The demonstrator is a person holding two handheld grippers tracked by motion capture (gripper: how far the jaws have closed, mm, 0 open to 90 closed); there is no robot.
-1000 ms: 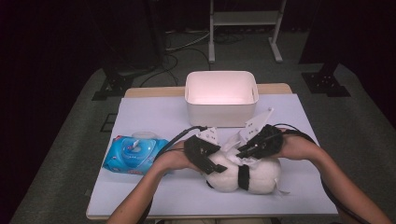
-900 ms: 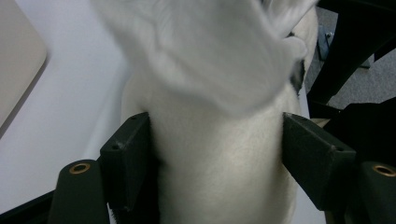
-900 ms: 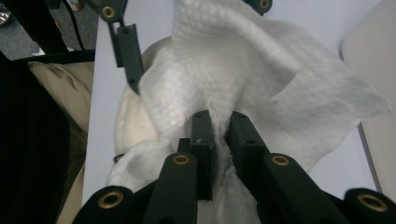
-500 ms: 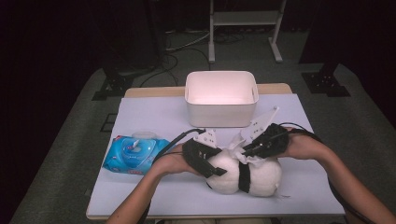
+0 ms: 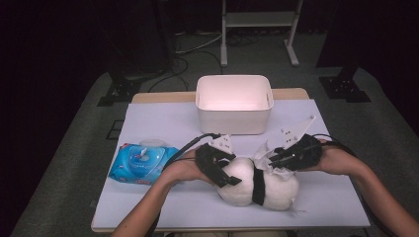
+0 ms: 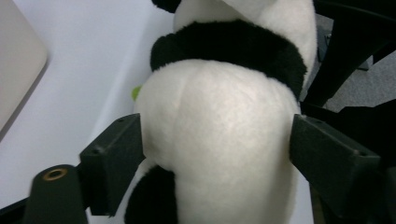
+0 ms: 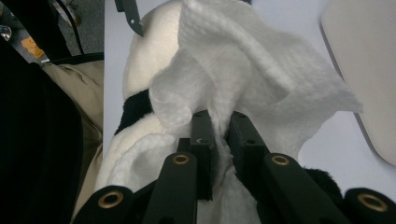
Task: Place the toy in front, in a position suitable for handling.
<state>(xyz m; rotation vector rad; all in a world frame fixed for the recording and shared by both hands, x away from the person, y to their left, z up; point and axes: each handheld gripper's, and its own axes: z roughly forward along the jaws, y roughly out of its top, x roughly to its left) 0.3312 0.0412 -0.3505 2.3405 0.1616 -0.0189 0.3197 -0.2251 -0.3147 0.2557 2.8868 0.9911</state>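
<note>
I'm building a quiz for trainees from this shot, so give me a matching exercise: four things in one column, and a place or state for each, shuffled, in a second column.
Things:
1. plush panda
2. white wipe
3. pack of wet wipes
4. white bin

Places or states:
A. stands at the far side of the table, past the hands
B. pinched between shut jaws
C. lies on the table between wide jaws
D. lies at the left of the table, apart from both hands

Pairs: 1-C, 2-B, 3-D, 4-A
</note>
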